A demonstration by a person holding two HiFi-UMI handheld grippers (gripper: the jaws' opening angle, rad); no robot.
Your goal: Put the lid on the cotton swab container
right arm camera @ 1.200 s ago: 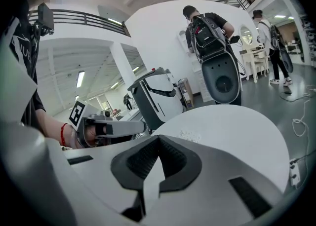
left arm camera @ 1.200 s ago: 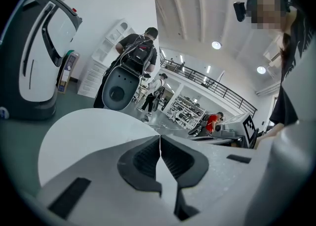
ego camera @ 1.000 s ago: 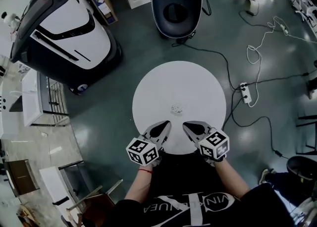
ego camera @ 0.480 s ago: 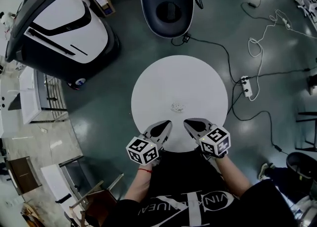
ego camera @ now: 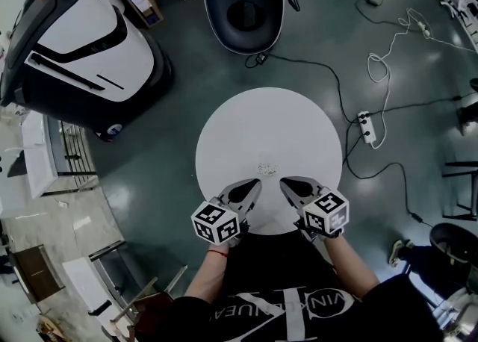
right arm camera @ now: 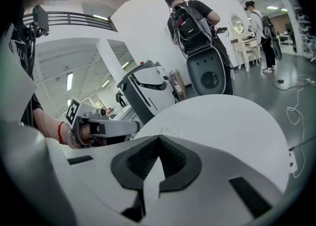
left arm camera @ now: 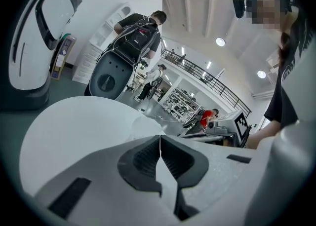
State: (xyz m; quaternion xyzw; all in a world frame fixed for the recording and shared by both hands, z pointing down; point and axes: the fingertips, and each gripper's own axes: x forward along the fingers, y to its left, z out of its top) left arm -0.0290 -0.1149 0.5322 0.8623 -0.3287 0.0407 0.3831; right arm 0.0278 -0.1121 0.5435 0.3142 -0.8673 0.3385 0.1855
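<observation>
Both grippers sit low at the near edge of the round white table (ego camera: 299, 120), side by side, tips angled in toward the middle. This looks like a ready pose before any reach.

The left gripper (ego camera: 255, 184) has its jaws pressed together with nothing between them, as its own view confirms (left arm camera: 160, 137). The right gripper (ego camera: 284, 181) is the same, pads meeting and empty (right arm camera: 158, 138).

The cotton swab container (ego camera: 267, 166) is the small clear thing near the table centre, just beyond both sets of tips and between them, touched by neither. It probably sits there so either gripper can get to it.

Hard to make out:
- The container is tiny and see-through from the head view.
- I cannot separate a lid from the body, or tell whether the lid is on, off or beside it.
- In the left gripper view it is only a faint clear shape past the tips (left arm camera: 146, 127).
- In the right gripper view it is a speck (right arm camera: 164, 131).

The person's forearms are cut off by the torso at the frame bottom. A cable and power strip (ego camera: 365, 127) lie on the floor, well apart from the table.
</observation>
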